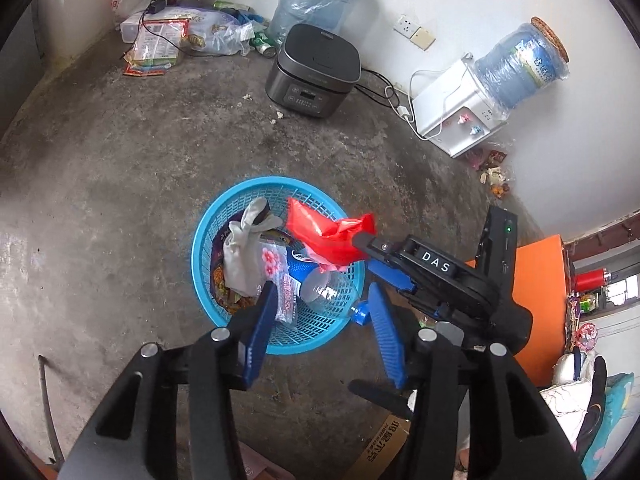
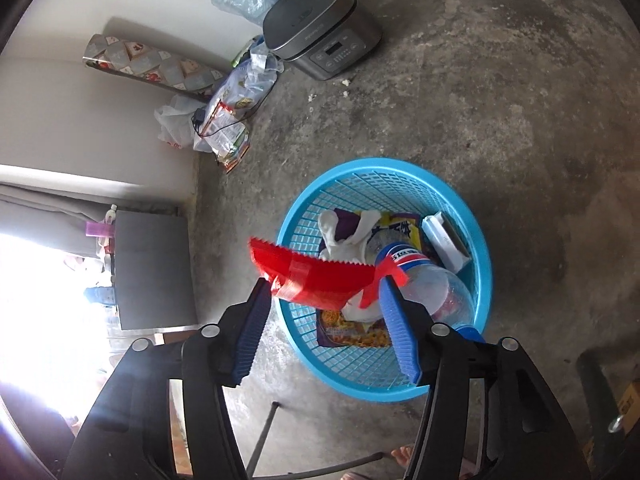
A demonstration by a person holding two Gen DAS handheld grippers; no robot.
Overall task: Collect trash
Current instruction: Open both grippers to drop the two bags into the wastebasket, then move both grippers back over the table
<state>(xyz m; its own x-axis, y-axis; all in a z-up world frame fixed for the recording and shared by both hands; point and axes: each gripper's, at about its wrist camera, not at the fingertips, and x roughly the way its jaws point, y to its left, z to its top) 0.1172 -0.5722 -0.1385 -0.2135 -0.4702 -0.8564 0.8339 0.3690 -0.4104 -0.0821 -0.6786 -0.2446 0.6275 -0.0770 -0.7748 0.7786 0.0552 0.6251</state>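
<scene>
In the left wrist view, the left gripper (image 1: pixel 320 300) at lower centre has its jaws apart over the blue basket (image 1: pixel 216 216), gripping nothing; a small clear packet (image 1: pixel 285 300) lies by its left finger. The basket, mid-frame on the concrete floor (image 1: pixel 100 200), holds a grey glove (image 1: pixel 244 256) and a clear bottle (image 1: pixel 328 292). In the right wrist view, the right gripper (image 2: pixel 324 292) stands wide, a red wrapper (image 2: pixel 316 276) spanning its fingertips above the basket rim; whether the pads press it I cannot tell.

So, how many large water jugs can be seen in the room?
2. One water jug, wrapped in plastic, stands on the floor behind the grey cooker. The other jug sits upside down on the white dispenser by the wall. Others may be hidden.
</scene>
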